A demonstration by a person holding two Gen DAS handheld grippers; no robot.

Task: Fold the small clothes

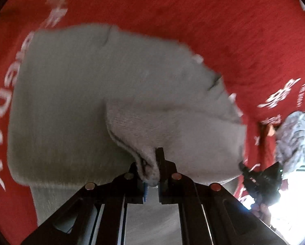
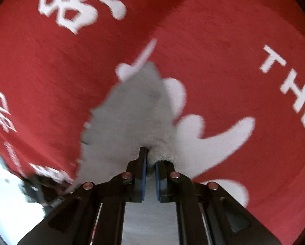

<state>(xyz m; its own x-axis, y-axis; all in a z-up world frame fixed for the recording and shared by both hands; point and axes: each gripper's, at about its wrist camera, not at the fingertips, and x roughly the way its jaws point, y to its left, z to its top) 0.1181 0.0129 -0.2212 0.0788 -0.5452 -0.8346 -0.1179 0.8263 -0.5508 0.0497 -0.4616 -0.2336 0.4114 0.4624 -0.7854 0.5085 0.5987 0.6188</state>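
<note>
Both grippers, left [image 1: 151, 170] and right [image 2: 150, 164], pinch seemingly 1 grey garment [image 1: 75, 94] over red cloth [image 1: 193, 10].

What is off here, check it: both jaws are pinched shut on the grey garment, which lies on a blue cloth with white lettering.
The cloth colour is wrong. The left gripper and right gripper are each pinched shut on the grey garment, but it lies on a red cloth with white lettering, as both wrist views show.
</note>
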